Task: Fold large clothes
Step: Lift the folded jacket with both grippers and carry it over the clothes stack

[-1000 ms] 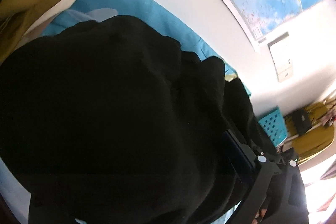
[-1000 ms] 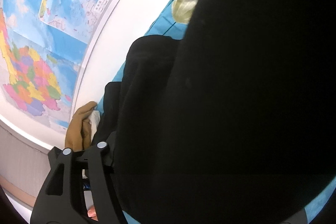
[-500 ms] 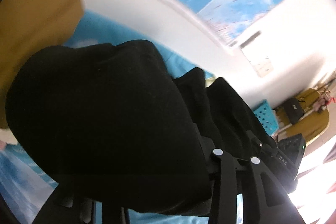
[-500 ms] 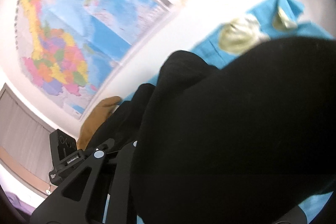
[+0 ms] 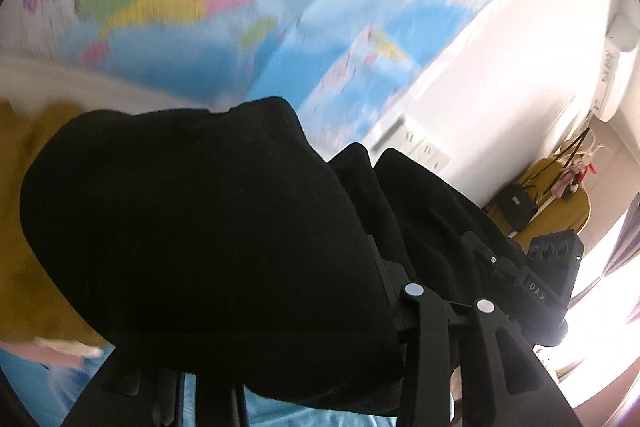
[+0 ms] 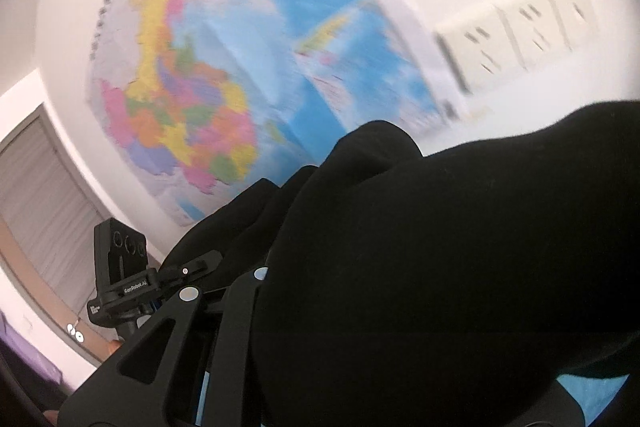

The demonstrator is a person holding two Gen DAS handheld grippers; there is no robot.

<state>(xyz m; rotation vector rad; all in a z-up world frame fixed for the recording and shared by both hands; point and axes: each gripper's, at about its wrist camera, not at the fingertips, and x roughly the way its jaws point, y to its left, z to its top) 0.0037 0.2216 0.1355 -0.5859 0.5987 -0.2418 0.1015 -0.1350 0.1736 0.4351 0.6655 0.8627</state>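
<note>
While both views are motion-blurred, each shows a black garment (image 5: 208,243) bunched thickly over the tool in front of the lens. The left tool (image 5: 280,355) is clamped on a fold of it, its jaws having just closed from wide apart. The right tool (image 6: 360,339) is pinched on the same black garment (image 6: 440,267), its jaws likewise just narrowed. A wall map (image 6: 224,75) fills the background above the cloth. Mustard fabric (image 5: 24,227) lies at the left, over a blue sheet (image 5: 36,383).
</note>
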